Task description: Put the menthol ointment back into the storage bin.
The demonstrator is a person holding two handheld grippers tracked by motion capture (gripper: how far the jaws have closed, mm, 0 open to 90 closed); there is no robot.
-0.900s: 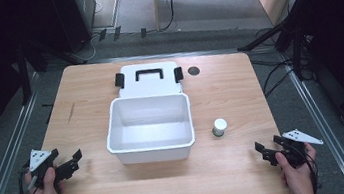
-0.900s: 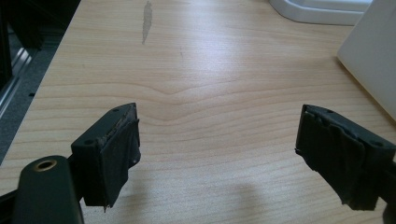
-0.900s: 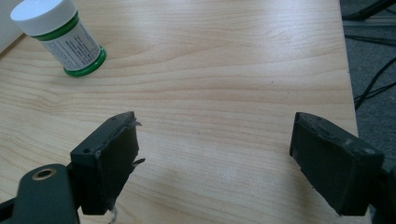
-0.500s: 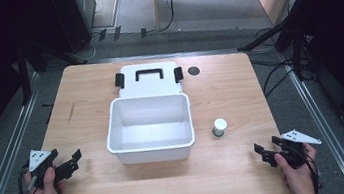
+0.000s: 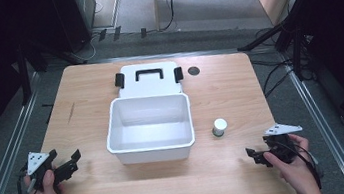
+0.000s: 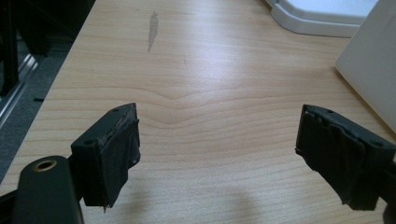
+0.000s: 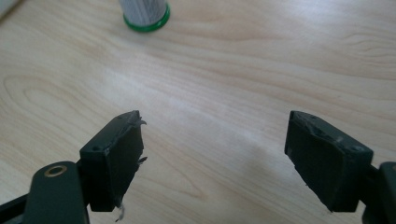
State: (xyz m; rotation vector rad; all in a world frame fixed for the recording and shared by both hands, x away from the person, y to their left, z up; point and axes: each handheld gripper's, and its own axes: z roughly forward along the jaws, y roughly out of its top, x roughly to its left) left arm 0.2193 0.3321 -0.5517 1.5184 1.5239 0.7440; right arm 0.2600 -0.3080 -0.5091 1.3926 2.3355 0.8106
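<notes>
A white open bin (image 5: 153, 150) stands in the middle of the wooden table, its flat white lid (image 5: 147, 78) with a black handle lying just behind it. A small grey can (image 5: 220, 127) with a green base (image 7: 145, 13) stands to the right of the bin. My left gripper (image 5: 70, 165) rests near the front left edge, open and holding nothing, its jaws wide apart in the left gripper view (image 6: 217, 149). At the front right my right gripper (image 5: 254, 156) is open too, nothing between its jaws (image 7: 212, 156), with the can a short way ahead.
The bin's white wall (image 6: 373, 65) and the lid's corner (image 6: 322, 16) lie ahead and right of my left gripper. A dark round hole (image 5: 194, 71) sits in the tabletop beside the lid. Metal rails run along both table sides, with cables on the floor behind.
My right gripper has edged slightly left along the front of the table. The left gripper, bin, lid and can have stayed put.
</notes>
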